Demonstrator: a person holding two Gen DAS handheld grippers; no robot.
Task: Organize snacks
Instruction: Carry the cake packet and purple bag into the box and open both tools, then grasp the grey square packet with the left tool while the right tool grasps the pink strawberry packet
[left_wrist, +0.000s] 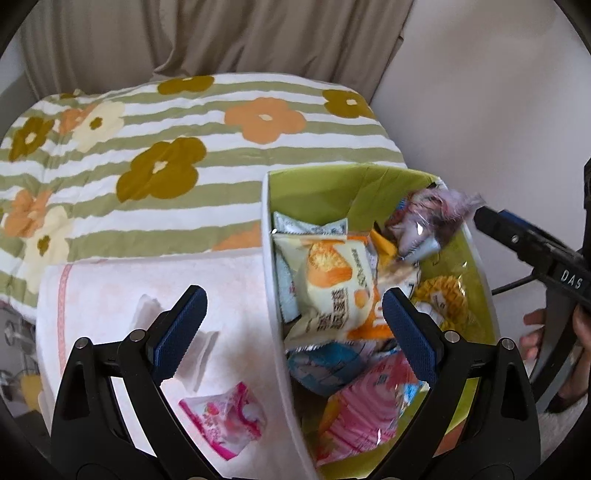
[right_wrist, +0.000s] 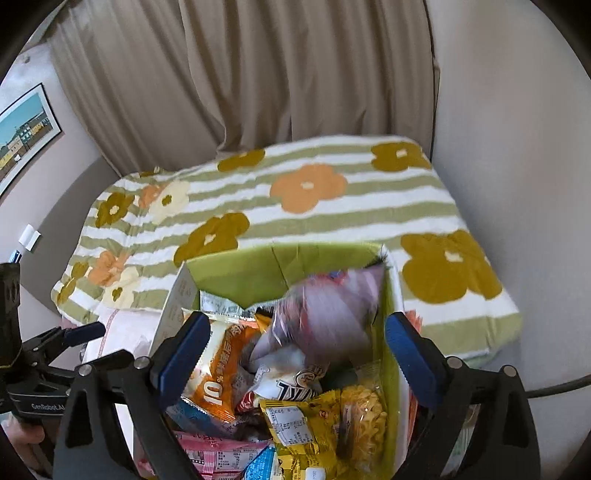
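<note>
A white box with a green lining (left_wrist: 266, 236) (right_wrist: 236, 271) holds several snack packets: a pale orange-print one (left_wrist: 328, 280), a yellow one (right_wrist: 332, 417), an orange one (right_wrist: 225, 373) and a pink one (left_wrist: 365, 410). My left gripper (left_wrist: 293, 310) is open astride the box's left wall, nothing between its pads. A pink strawberry packet (left_wrist: 225, 421) lies outside on a white towel (left_wrist: 110, 295). My right gripper (right_wrist: 297, 332) (left_wrist: 517, 236) is open over the box. A blurred purple packet (right_wrist: 325, 314) (left_wrist: 432, 218) is loose on top of the pile, untouched by the pads.
The box and towel rest on a green-striped floral blanket (left_wrist: 147, 122) (right_wrist: 332, 206). Beige curtains (right_wrist: 258, 74) hang behind and a pale wall (right_wrist: 517, 147) runs along the right. A person's hand (left_wrist: 535, 332) holds the right gripper. A framed picture (right_wrist: 26, 125) hangs at the left.
</note>
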